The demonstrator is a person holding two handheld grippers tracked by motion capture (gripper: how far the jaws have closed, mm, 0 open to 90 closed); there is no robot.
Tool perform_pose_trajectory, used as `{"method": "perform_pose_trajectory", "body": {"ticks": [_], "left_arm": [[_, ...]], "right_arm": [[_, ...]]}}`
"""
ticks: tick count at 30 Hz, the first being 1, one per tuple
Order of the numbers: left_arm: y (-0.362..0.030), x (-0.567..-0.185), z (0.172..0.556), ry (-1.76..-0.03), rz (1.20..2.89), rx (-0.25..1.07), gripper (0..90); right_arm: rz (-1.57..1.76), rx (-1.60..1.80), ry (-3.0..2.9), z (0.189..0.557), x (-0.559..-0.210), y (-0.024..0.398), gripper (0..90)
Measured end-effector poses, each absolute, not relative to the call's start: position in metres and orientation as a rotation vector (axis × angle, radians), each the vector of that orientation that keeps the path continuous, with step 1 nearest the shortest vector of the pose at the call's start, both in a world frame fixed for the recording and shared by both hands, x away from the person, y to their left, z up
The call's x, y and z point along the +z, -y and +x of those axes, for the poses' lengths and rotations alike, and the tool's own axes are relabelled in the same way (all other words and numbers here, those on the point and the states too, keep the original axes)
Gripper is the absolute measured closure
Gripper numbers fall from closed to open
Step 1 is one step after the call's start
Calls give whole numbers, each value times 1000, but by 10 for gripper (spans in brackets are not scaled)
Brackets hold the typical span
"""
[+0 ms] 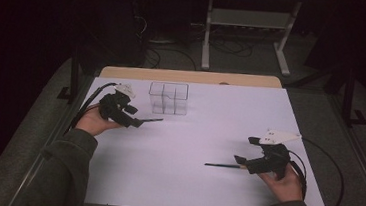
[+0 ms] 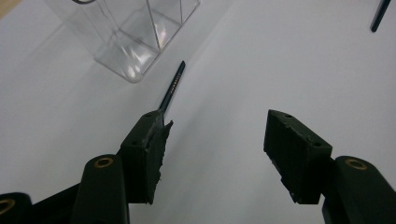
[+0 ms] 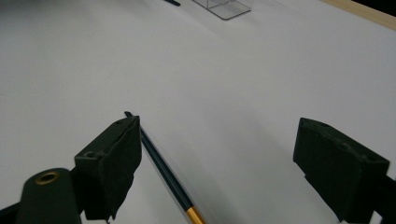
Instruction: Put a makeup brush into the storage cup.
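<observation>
**Kid:** What is the left gripper doing?

**Helper:** It sits near the far left corner of the desk. Its jaws are apart and nothing is squeezed between them. A dark pencil lies flat on the desk, poking out from behind one jaw pad, outside the gap.

**Kid:** Where does that pencil point?

**Helper:** Its tip points at the clear box. The box stands close to the far edge, just beside the left gripper. It has small rooms inside, split by clear walls.

**Kid:** And the right gripper?

**Helper:** It is near the right edge, closer to the near side. Its jaws are wide apart too, gripping nothing. A second dark pencil with a gold band lies flat on the desk between the jaws, just beside one pad. I cannot tell if the pad touches it.

**Kid:** Are the two pencils close?

**Helper:** No, they are well apart, one by each gripper.
</observation>
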State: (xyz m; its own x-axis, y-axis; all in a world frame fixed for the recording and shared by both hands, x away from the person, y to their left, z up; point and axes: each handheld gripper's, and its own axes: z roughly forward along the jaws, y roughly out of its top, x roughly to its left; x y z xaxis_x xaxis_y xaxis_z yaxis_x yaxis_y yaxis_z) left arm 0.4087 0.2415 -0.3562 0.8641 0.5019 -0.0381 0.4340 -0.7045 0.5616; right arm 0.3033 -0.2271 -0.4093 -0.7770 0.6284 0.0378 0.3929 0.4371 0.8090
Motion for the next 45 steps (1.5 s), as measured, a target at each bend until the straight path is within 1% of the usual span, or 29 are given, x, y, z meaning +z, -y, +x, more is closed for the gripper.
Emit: {"method": "perform_pose_trajectory", "body": {"ticks": [3, 5, 7, 9, 15, 24, 31, 32, 34, 38, 45], "left_arm": [[-242, -356, 412, -662, 2479, 151, 394], [-240, -358, 414, -682, 2466, 144, 405], [-240, -361, 417, -682, 2493, 137, 404], [-238, -365, 420, -700, 2467, 111, 392], [-238, -370, 428, -718, 2479, 104, 414], [-243, -386, 441, -771, 2533, 76, 501], [-245, -394, 449, -774, 2567, 128, 539], [-245, -396, 449, -782, 2569, 144, 567], [-246, -398, 452, -782, 2571, 157, 583], [-245, -402, 455, -780, 2574, 152, 612], [-244, -410, 460, -808, 2585, 123, 598]], "right_arm": [[891, 1261, -2422, 303, -409, 227, 144], [895, 1262, -2426, 303, -409, 228, 144], [896, 1264, -2427, 303, -409, 228, 144], [896, 1265, -2428, 304, -410, 228, 144], [890, 1263, -2432, 304, -410, 227, 144], [869, 1260, -2436, 304, -409, 227, 144], [871, 1257, -2437, 303, -410, 225, 144], [873, 1256, -2439, 303, -410, 225, 144], [868, 1255, -2440, 303, -410, 225, 144], [864, 1246, -2442, 304, -410, 225, 145], [869, 1245, -2445, 305, -410, 224, 145]]}}
